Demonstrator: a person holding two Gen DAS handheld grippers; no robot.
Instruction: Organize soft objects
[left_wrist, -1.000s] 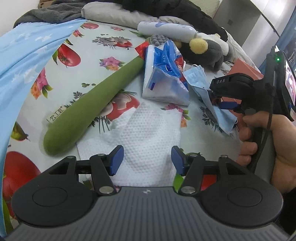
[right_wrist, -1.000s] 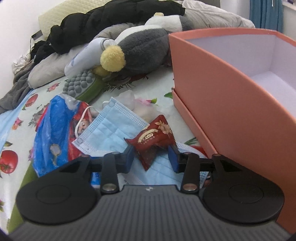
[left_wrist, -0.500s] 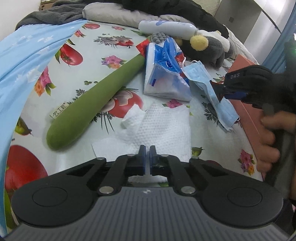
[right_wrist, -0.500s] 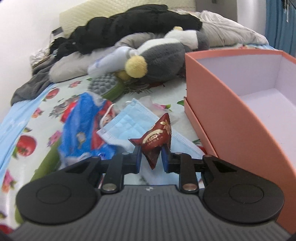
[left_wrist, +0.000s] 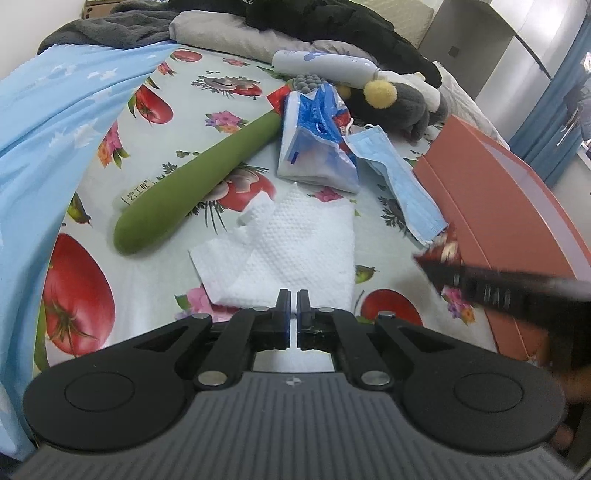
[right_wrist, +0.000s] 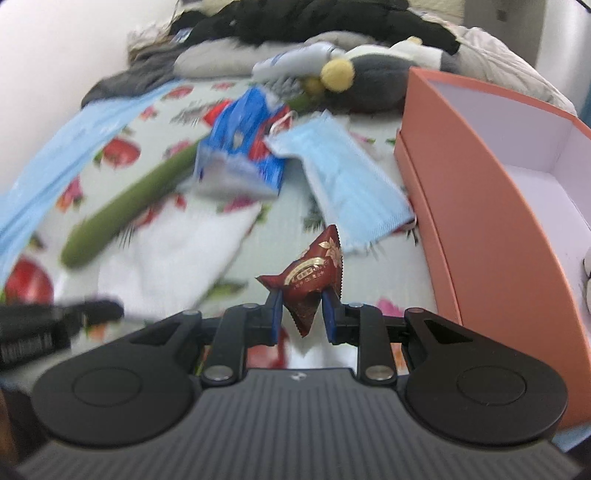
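Note:
My left gripper is shut on the near edge of a white embossed paper towel, which lies bunched on the fruit-print bedsheet. My right gripper is shut on a dark red snack packet and holds it above the sheet, left of the open orange box. In the left wrist view the right gripper is a blur at the right with the packet at its tip. A blue face mask lies beside the box. A blue tissue pack and a long green soft stick lie further back.
A grey plush toy with a yellow pompom and a white bottle lie at the back against dark clothes. A light blue cloth covers the left side. The orange box walls off the right.
The left gripper shut on the paper towel's edge and drew it back, bunching it. The right gripper closed on the red packet, lifted it off the mask and swung back and left.

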